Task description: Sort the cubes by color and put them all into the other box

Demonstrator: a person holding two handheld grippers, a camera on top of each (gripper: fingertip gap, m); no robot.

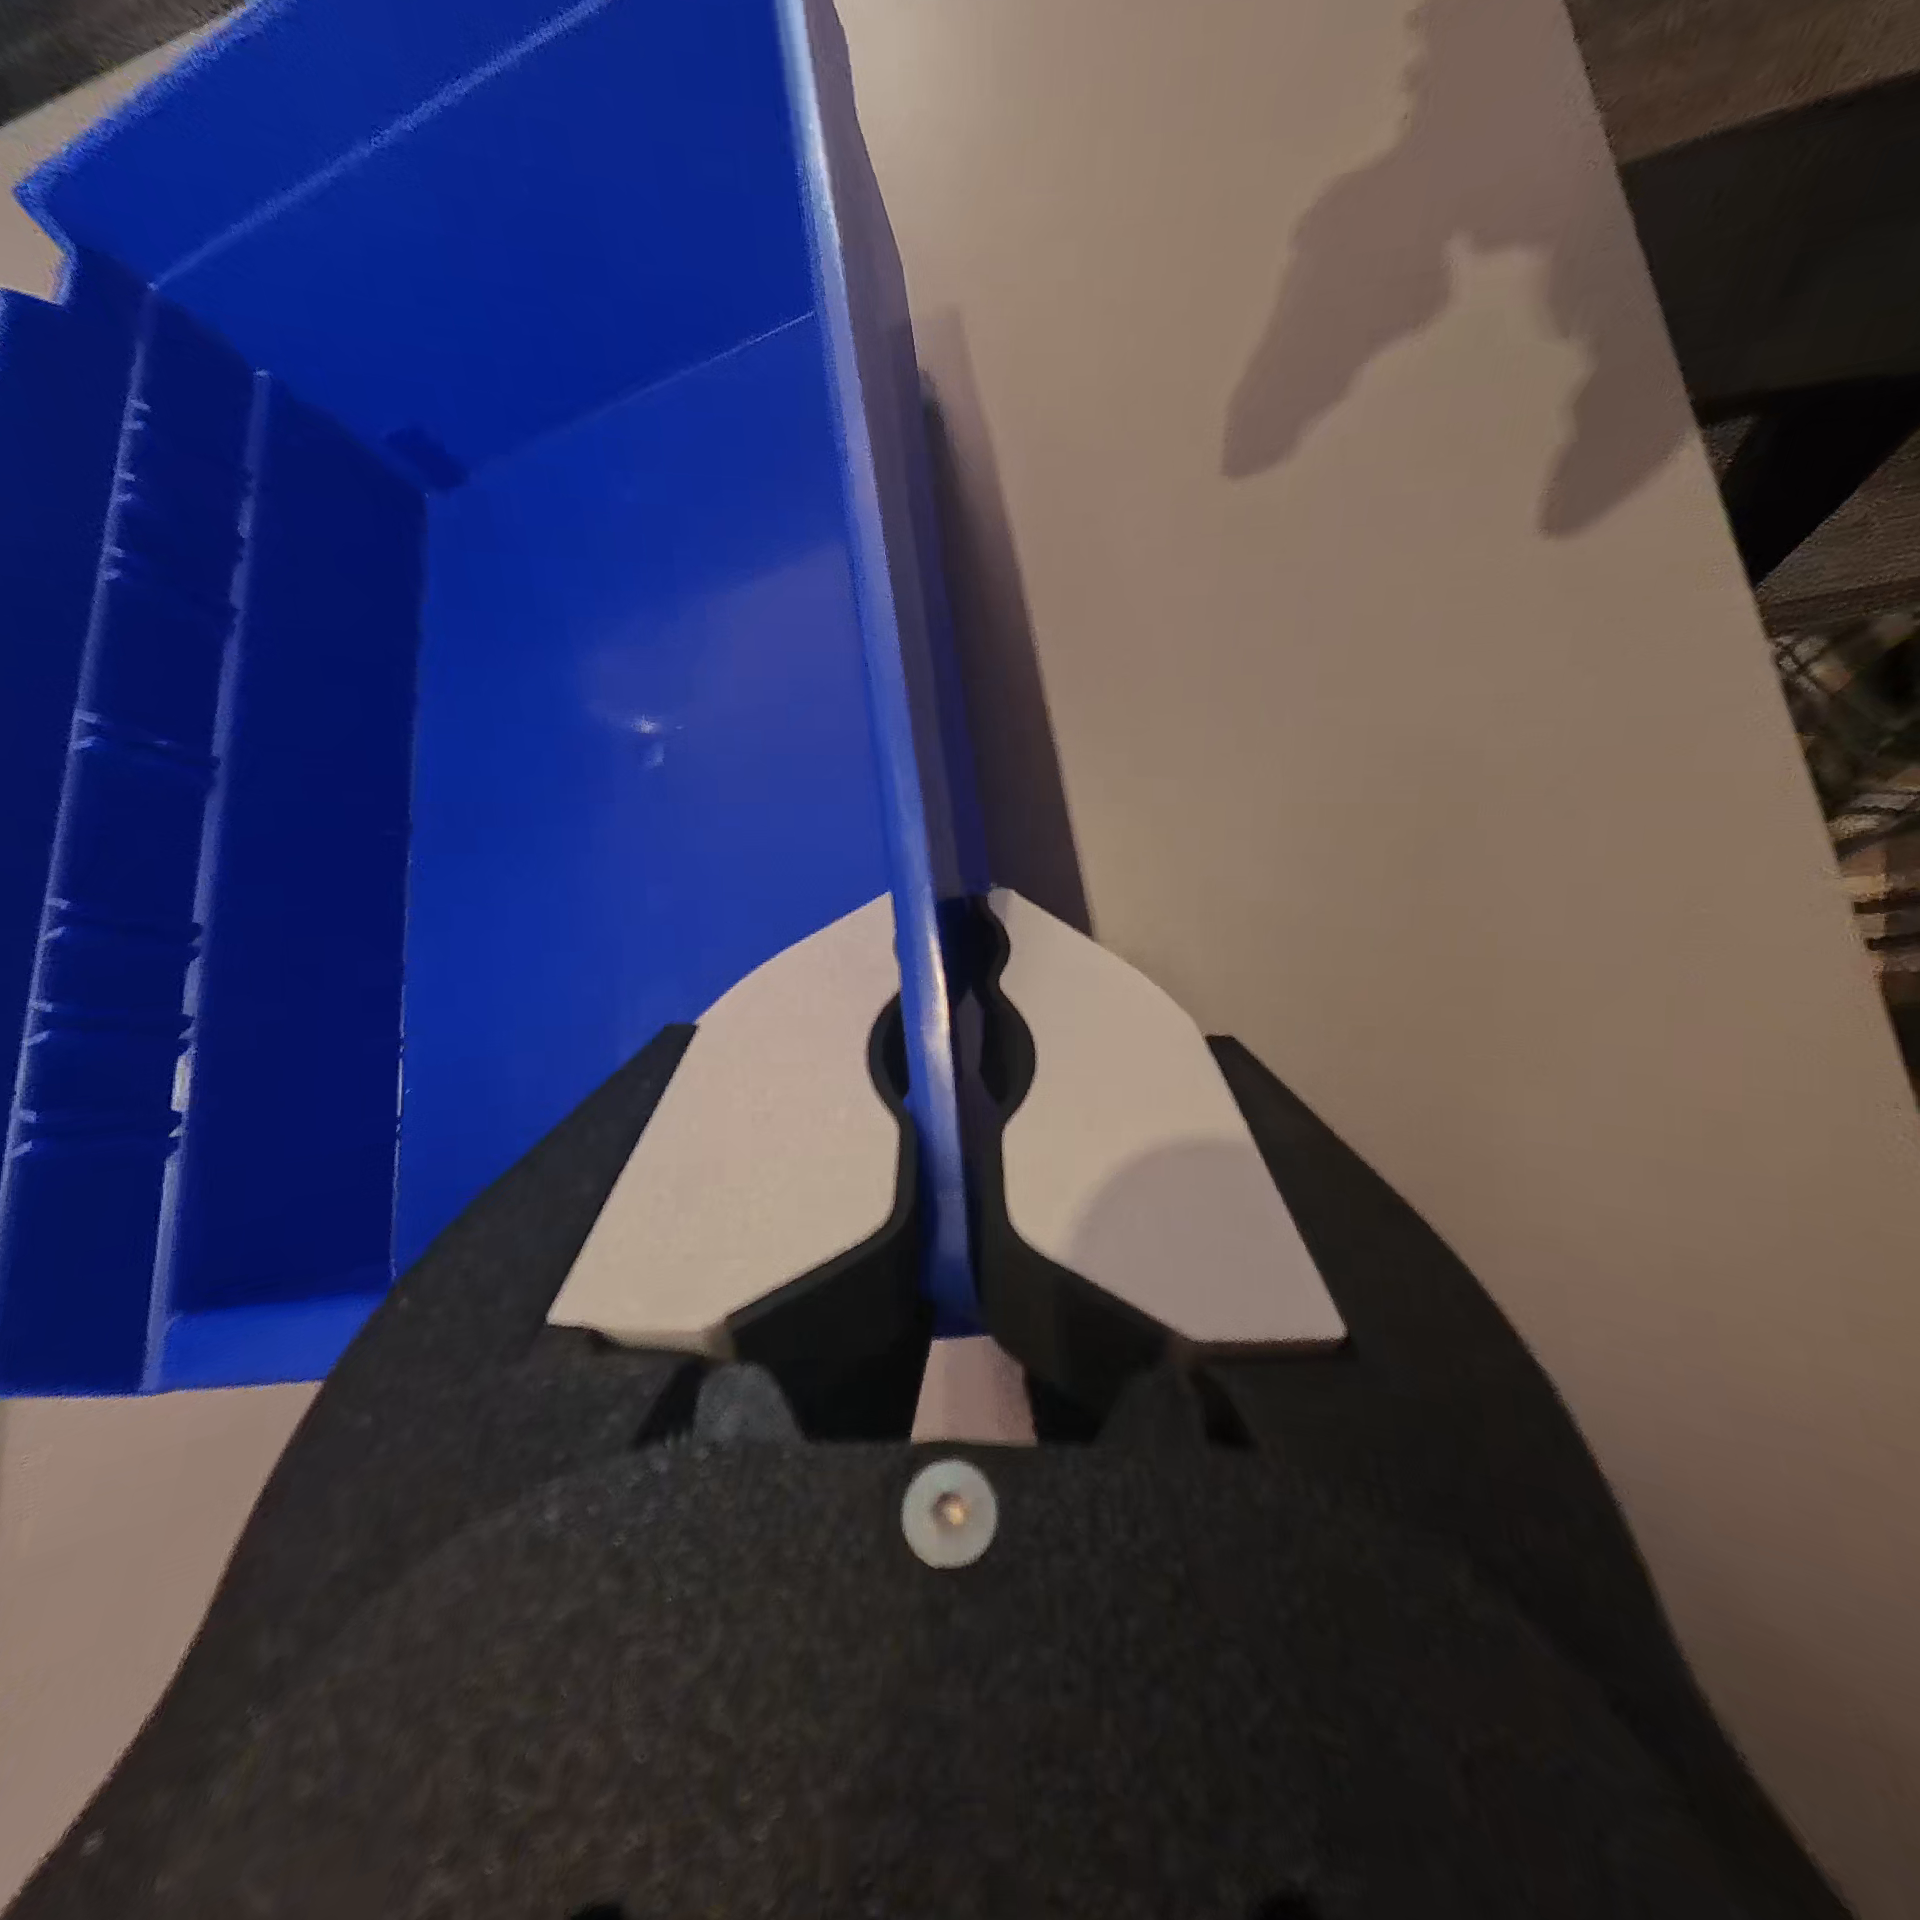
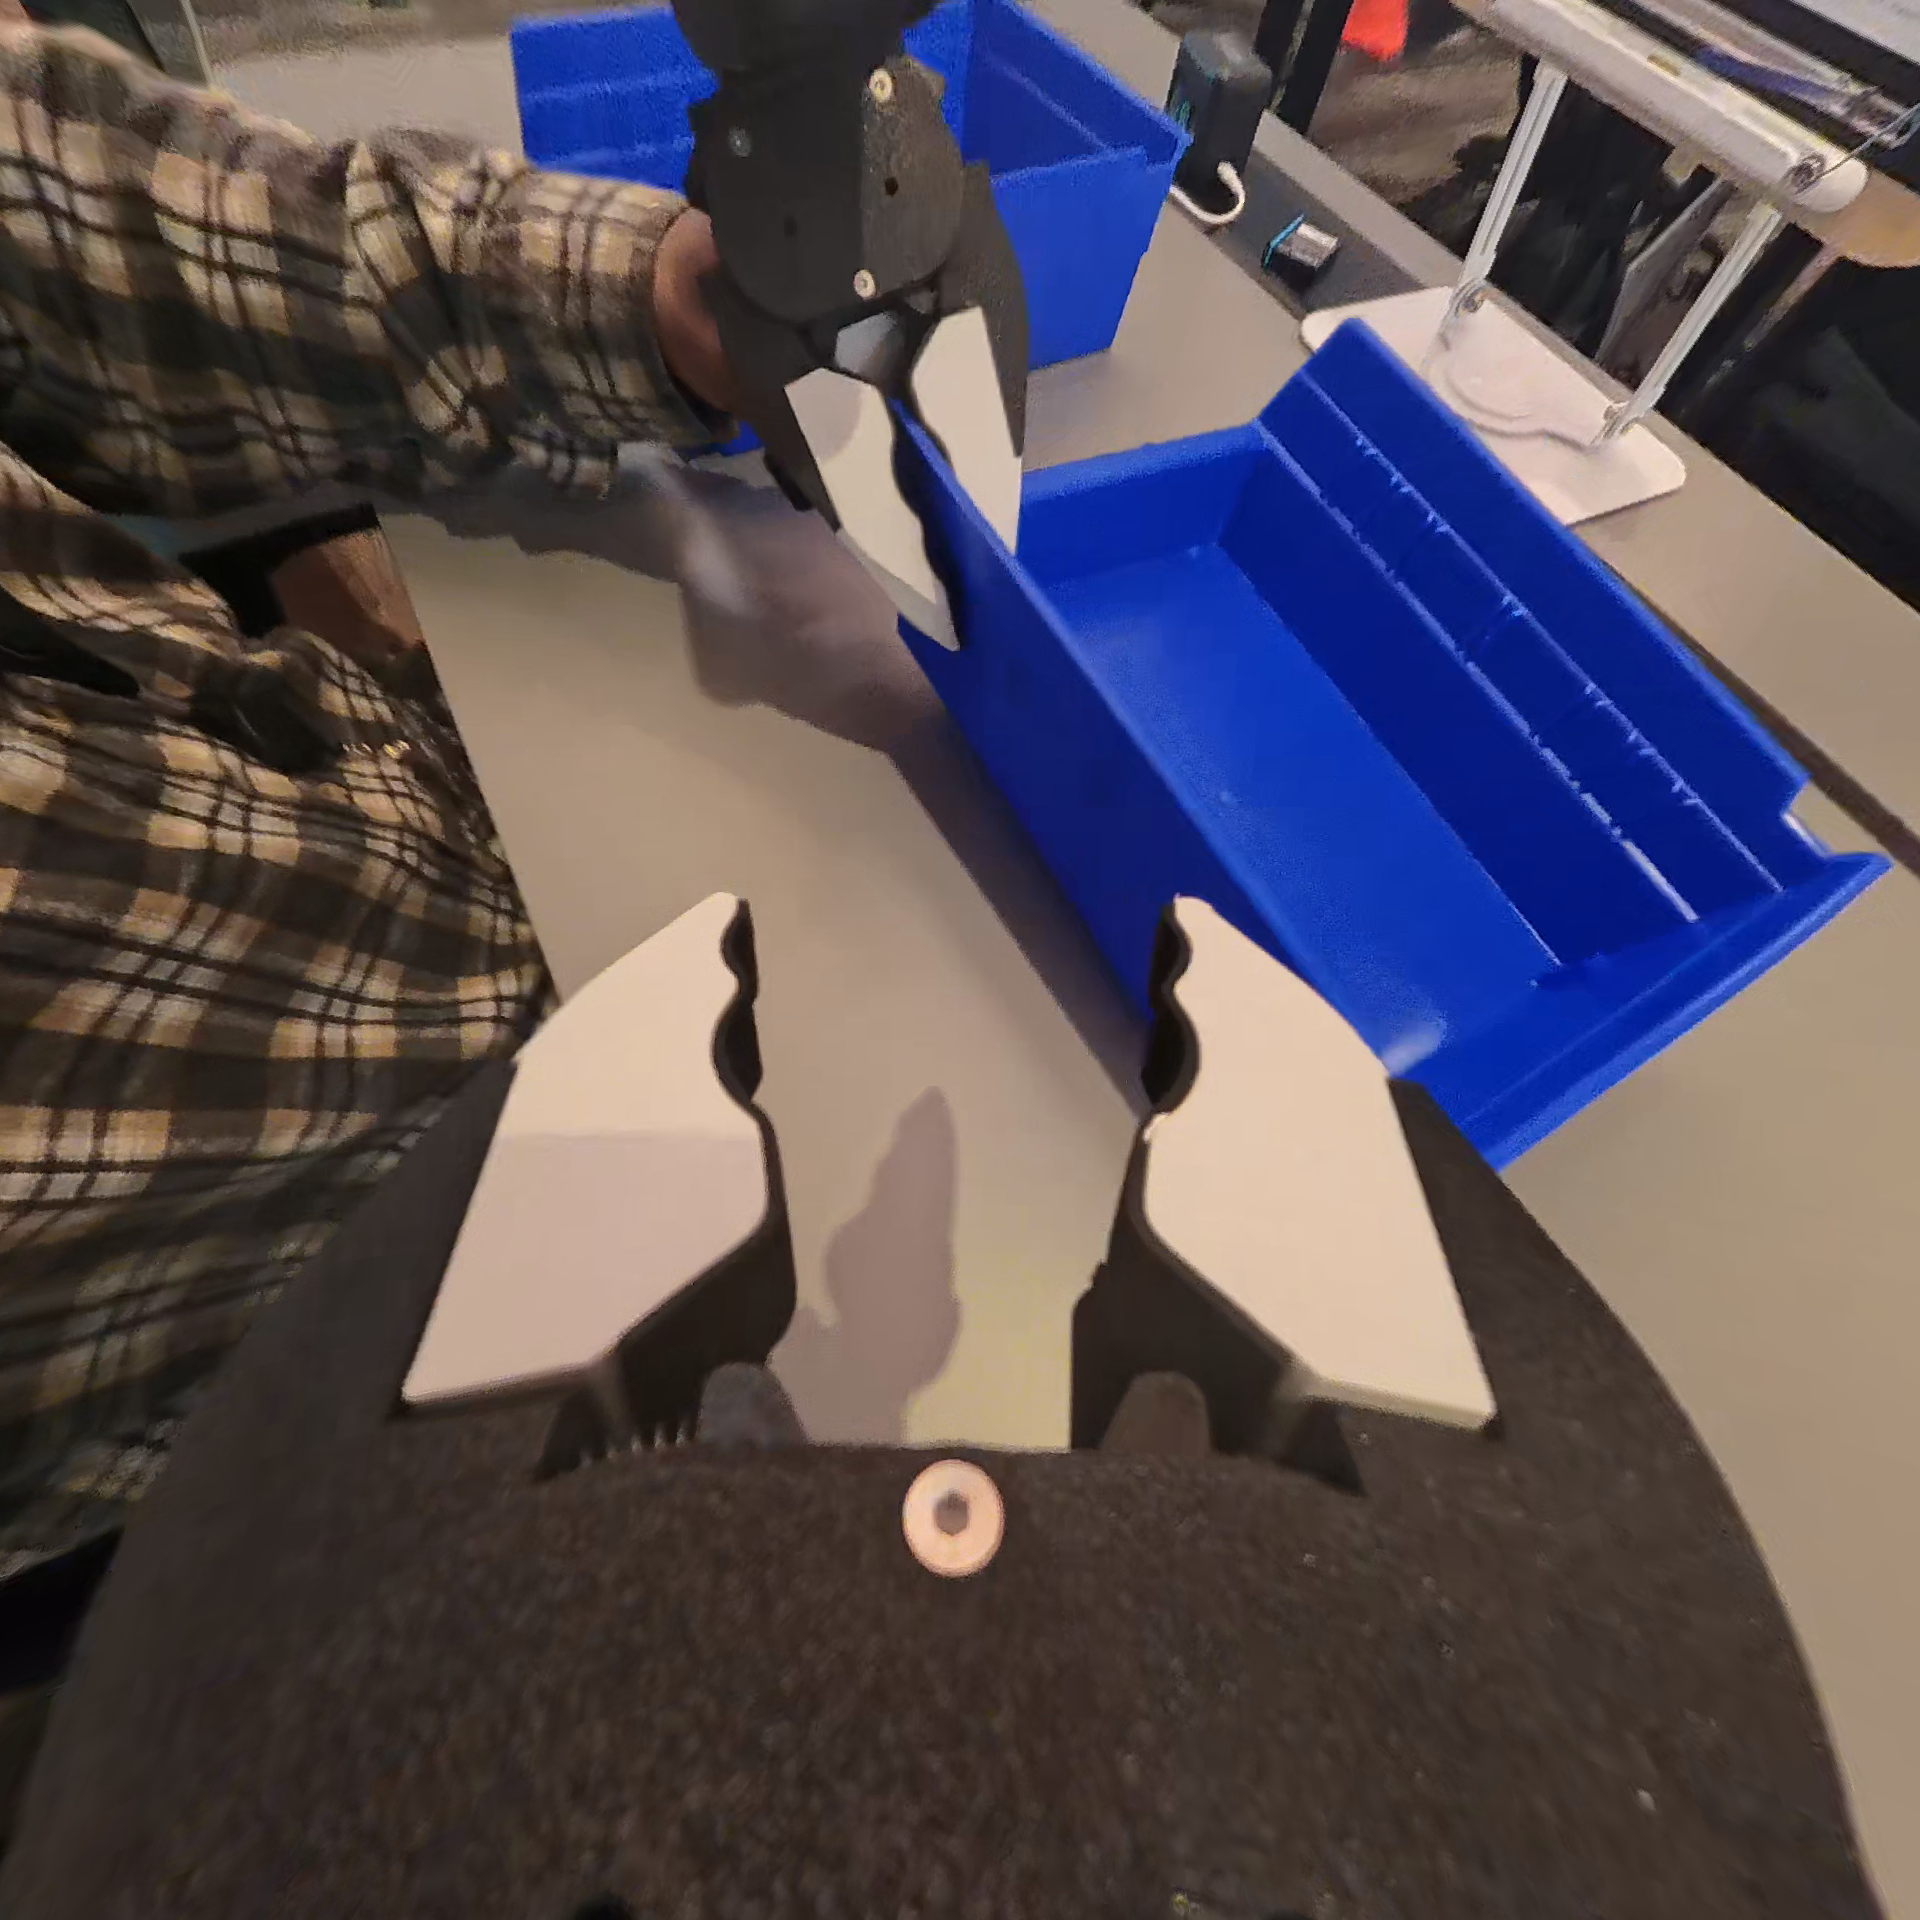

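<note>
The left gripper (image 1: 940,997) is clamped on the thin side wall of the nearer blue box (image 2: 1299,727) — one finger inside, one outside. No cubes show in that box; its floor is bare, with ribbed slots along the far wall. The right gripper (image 2: 961,997) hangs with its fingers spread apart over open grey table (image 2: 665,810), just beside the box's near corner. A second blue box (image 2: 1060,208) sits farther back — a plaid sleeve (image 2: 312,312) reaches across the table's left side.
</note>
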